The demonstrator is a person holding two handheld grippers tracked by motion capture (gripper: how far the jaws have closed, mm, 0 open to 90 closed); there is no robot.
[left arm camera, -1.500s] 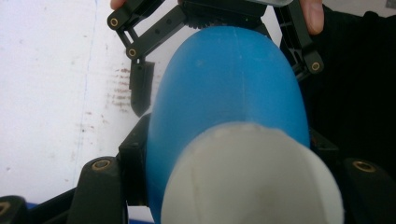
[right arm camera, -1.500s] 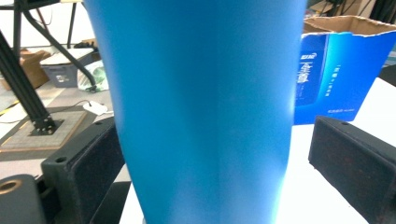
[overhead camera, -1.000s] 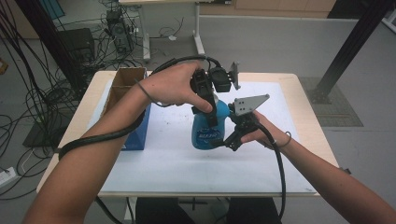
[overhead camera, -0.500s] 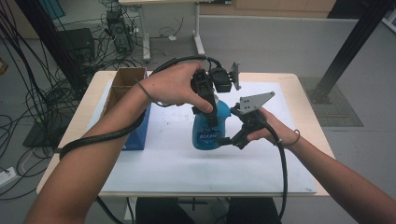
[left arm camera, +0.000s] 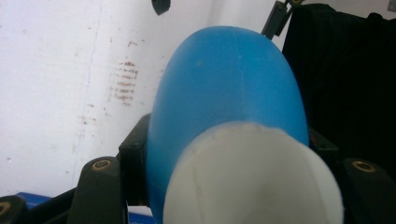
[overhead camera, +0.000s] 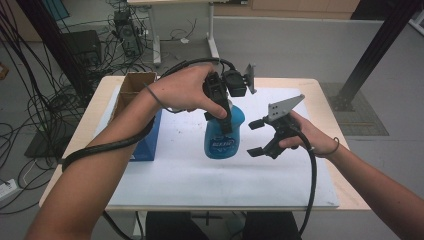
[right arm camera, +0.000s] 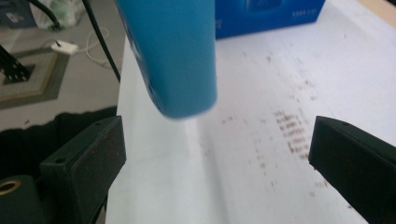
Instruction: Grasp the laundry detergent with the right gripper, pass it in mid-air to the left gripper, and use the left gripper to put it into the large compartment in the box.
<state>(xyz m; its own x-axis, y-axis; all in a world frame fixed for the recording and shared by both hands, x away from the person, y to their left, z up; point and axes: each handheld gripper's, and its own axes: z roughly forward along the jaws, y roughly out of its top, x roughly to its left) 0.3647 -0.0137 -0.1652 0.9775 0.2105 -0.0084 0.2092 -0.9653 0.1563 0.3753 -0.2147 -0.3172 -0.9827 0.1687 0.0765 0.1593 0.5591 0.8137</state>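
A blue plastic bottle (overhead camera: 224,136) with a white cap (left arm camera: 252,179) is upright at the middle of the table. My left gripper (overhead camera: 223,114) comes down from above and is shut on its upper part, and black jaws flank the blue shoulder (left arm camera: 229,88). I cannot tell whether the base touches the mat. My right gripper (overhead camera: 252,137) hovers just right of the bottle, open, its jaws pointing at it with nothing between them. In the right gripper view the bottle's lower body (right arm camera: 173,56) hangs ahead of the open gripper (right arm camera: 219,158).
A white mat (overhead camera: 200,185) with brown smudges (right arm camera: 289,130) covers the wooden table. A blue box (overhead camera: 150,137) lies at the left, with an open cardboard box (overhead camera: 132,87) behind it. Cables trail from both grippers. A black post stands on the floor at the far right.
My right gripper has drawn away to the right, from close against the bottle's side to a small gap. The left gripper and the bottle have stayed put.
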